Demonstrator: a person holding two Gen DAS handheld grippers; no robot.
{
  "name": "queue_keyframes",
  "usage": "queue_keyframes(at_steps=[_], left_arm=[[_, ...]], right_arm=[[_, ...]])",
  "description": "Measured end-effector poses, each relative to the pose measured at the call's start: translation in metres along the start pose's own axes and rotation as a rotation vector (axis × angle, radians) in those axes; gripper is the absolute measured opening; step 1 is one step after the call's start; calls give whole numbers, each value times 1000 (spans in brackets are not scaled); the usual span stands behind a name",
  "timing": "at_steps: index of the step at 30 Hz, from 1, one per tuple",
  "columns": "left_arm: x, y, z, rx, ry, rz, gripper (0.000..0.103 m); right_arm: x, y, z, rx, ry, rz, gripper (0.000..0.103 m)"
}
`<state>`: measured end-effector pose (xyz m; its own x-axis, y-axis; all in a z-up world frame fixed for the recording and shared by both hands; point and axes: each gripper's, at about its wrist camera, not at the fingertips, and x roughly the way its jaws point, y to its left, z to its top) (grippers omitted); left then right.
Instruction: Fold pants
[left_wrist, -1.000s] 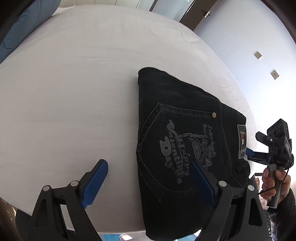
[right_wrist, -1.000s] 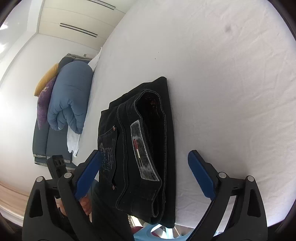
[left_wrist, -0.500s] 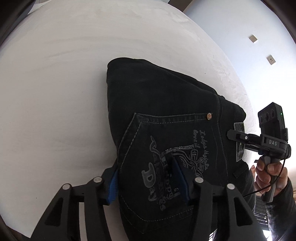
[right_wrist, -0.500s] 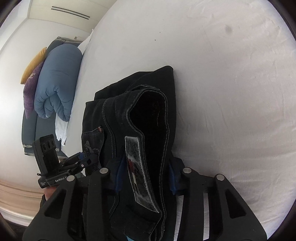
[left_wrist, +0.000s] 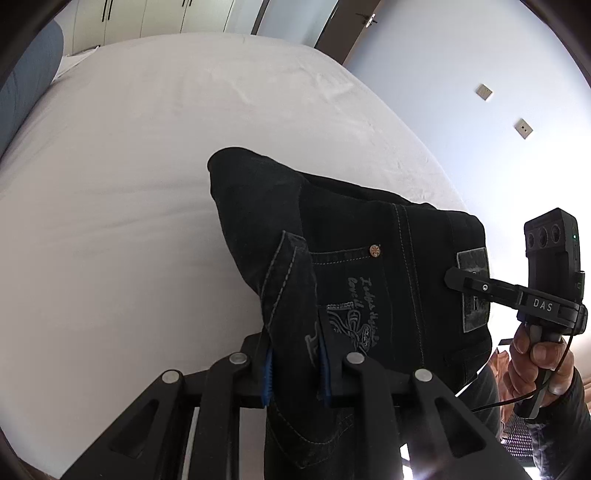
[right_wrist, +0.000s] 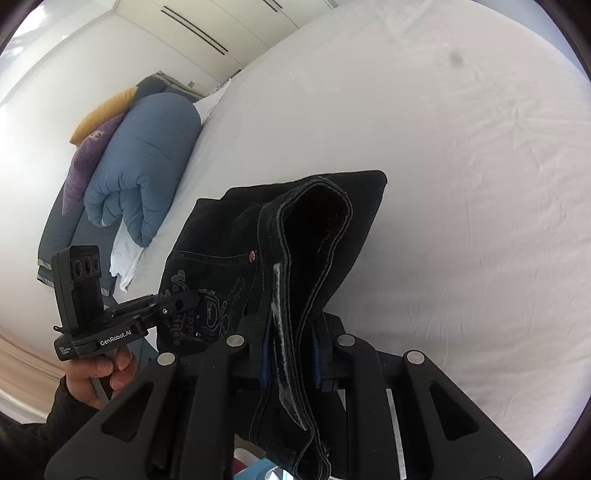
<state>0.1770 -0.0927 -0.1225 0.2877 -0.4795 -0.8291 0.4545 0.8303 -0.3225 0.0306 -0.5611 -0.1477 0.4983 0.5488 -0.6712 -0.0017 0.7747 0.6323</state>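
One pair of folded black pants (left_wrist: 369, 236) lies on the white bed (left_wrist: 147, 184), its near end raised. The left gripper (left_wrist: 295, 369) has just closed, pinching the pocket side; the right gripper (right_wrist: 290, 354) has just closed, pinching the waistband. Beyond the pants, one rolled blue duvet (right_wrist: 144, 162) and two pillows (right_wrist: 99, 118) are stacked by the bed's far edge.

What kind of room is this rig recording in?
Most likely a bedroom: a wide bed with a white sheet, a rolled blue duvet with cushions at its head, and fitted wardrobe doors behind.
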Motion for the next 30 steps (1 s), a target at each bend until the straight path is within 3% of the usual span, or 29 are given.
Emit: queue_keyframes(at_steps=[7, 11, 13, 16, 17, 20, 23, 27, 30], left_arm=[[39, 9, 68, 10, -20, 15, 20], [80, 22, 80, 37, 23, 60, 21], [100, 24, 84, 44, 45, 94, 29], [116, 35, 82, 15, 52, 120, 52], [119, 36, 81, 9, 49, 135, 60], [121, 40, 75, 3, 22, 185, 77], [117, 40, 70, -4, 15, 200, 79], [105, 21, 66, 34, -16, 252, 79], [87, 7, 58, 61, -56, 272, 79]], right_arm=[[17, -29, 82, -11, -4, -1, 15], [40, -64, 115, 13, 19, -18, 15], [55, -83, 125, 33, 57, -33, 16], [72, -114, 127, 79, 97, -24, 21], [75, -124, 126, 108, 99, -11, 30], [73, -142, 118, 174, 66, 78, 36], [62, -149, 112, 182, 26, 88, 43], [46, -138, 103, 165, -7, 3, 59], [23, -122, 88, 134, -28, -73, 62]])
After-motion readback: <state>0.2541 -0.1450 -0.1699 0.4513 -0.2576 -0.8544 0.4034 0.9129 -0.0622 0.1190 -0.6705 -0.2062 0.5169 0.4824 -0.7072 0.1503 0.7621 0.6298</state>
